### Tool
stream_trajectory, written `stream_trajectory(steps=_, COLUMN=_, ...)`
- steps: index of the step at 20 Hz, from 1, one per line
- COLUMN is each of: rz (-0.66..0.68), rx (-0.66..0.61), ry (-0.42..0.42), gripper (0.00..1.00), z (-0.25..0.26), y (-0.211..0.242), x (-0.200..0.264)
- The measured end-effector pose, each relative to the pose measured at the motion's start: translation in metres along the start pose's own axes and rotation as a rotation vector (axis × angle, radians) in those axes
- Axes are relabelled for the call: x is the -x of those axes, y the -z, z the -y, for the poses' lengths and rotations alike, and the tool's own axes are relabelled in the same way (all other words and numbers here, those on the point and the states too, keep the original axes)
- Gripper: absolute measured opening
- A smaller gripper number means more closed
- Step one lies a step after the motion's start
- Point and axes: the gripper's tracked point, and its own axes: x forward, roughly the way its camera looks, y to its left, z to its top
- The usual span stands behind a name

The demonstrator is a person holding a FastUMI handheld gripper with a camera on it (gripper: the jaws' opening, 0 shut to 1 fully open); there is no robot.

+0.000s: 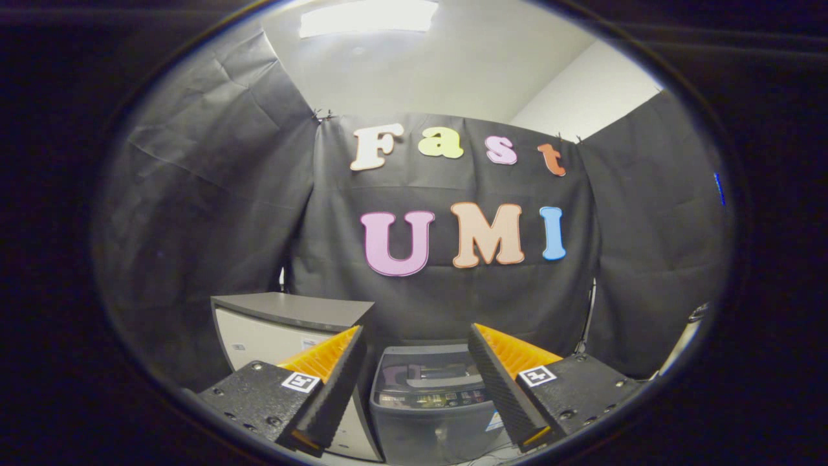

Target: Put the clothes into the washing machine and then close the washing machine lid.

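A small grey top-loading washing machine (430, 401) stands on the floor against the black cloth wall, seen between and beyond my fingers. Its lid (424, 374) lies flat on top, with a control strip along the front edge. My gripper (417, 388) is held well back from the machine and above it, open, with nothing between its fingers. No clothes are visible.
A white cabinet with a dark grey top (291, 323) stands just left of the washing machine, partly behind the left finger. Black cloth walls close the booth on three sides. A pale curved object (686, 336) shows at the far right.
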Motion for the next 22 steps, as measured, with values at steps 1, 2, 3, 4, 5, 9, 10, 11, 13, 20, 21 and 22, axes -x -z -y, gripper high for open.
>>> stream_trajectory(steps=1, rz=-0.005, rx=-0.009, ry=0.005, gripper=0.96, z=0.004, y=0.002, x=0.0)
stream_trajectory(steps=2, rz=-0.005, rx=-0.013, ry=0.012, gripper=0.96, z=0.009, y=0.005, x=0.0)
stream_trajectory(steps=3, rz=-0.008, rx=-0.02, ry=0.018, gripper=0.96, z=0.016, y=0.007, x=0.0)
stream_trajectory(steps=4, rz=-0.009, rx=-0.028, ry=0.025, gripper=0.96, z=0.02, y=0.01, x=-0.002)
stream_trajectory(steps=5, rz=-0.011, rx=-0.04, ry=0.029, gripper=0.96, z=0.024, y=0.013, x=-0.003)
stream_trajectory(steps=9, rz=-0.018, rx=-0.074, ry=0.031, gripper=0.96, z=0.039, y=0.029, x=-0.008)
stream_trajectory(steps=10, rz=-0.021, rx=-0.076, ry=0.035, gripper=0.96, z=0.044, y=0.034, x=-0.01)
stream_trajectory(steps=11, rz=-0.025, rx=-0.081, ry=0.038, gripper=0.96, z=0.049, y=0.04, x=-0.012)
stream_trajectory(steps=13, rz=-0.039, rx=-0.1, ry=0.036, gripper=0.96, z=0.056, y=0.052, x=-0.018)
stream_trajectory(steps=20, rz=-0.082, rx=-0.147, ry=0.038, gripper=0.97, z=0.078, y=0.084, x=-0.034)
stream_trajectory(steps=21, rz=-0.083, rx=-0.148, ry=0.042, gripper=0.97, z=0.081, y=0.086, x=-0.034)
stream_trajectory(steps=22, rz=-0.076, rx=-0.15, ry=0.041, gripper=0.97, z=0.081, y=0.087, x=-0.036)
